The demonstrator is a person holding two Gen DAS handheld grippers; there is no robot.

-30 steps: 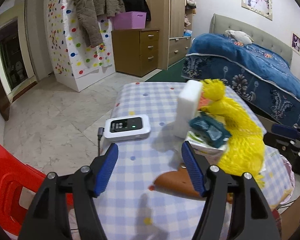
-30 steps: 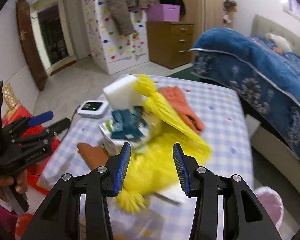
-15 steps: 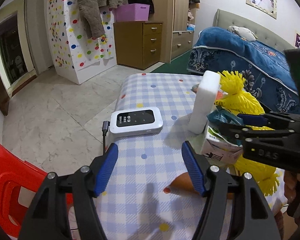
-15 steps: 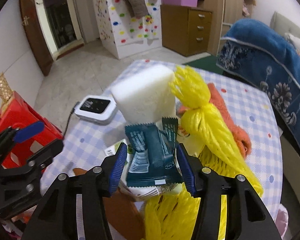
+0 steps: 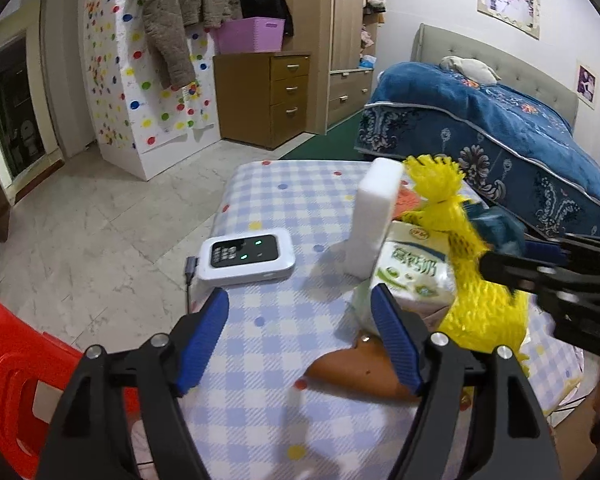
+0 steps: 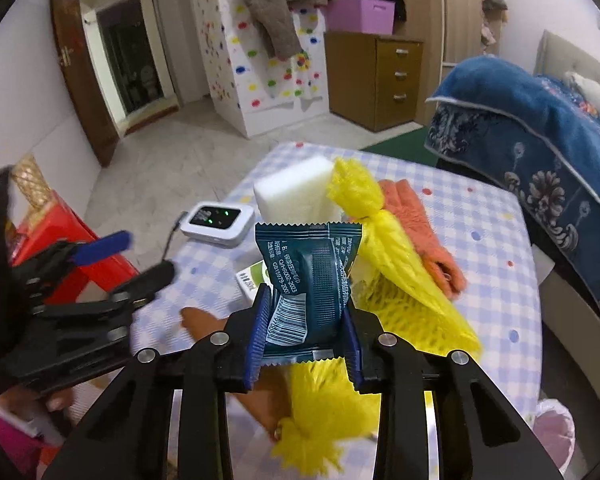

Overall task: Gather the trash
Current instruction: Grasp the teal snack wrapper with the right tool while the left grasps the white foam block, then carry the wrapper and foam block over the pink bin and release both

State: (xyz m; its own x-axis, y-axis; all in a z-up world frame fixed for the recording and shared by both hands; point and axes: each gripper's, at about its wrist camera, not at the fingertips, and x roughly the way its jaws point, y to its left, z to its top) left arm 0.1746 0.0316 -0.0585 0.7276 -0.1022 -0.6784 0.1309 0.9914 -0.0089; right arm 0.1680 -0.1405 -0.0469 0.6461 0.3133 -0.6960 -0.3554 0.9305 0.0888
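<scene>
My right gripper (image 6: 306, 332) is shut on a dark teal snack wrapper (image 6: 310, 276) and holds it above the checked table (image 6: 484, 280). The wrapper also shows blurred in the left wrist view (image 5: 496, 226), at the tips of the right gripper (image 5: 540, 256). Below lie a milk carton (image 5: 410, 272), a yellow mesh net (image 5: 472, 280), a white foam block (image 5: 374, 220) and a brown piece (image 5: 360, 368). My left gripper (image 5: 300, 340) is open and empty over the table's near edge; it also shows in the right wrist view (image 6: 120, 256).
A white device with a cable (image 5: 246, 258) lies on the table's left side. An orange glove (image 6: 424, 228) lies behind the net. A red stool (image 5: 8, 372) stands at the left, a bed (image 5: 500, 136) at the right, a pink-lined bin (image 6: 552, 428) at the table's near right.
My right gripper closed on the teal wrapper and lifted it off the carton. My left gripper stayed open and barely moved.
</scene>
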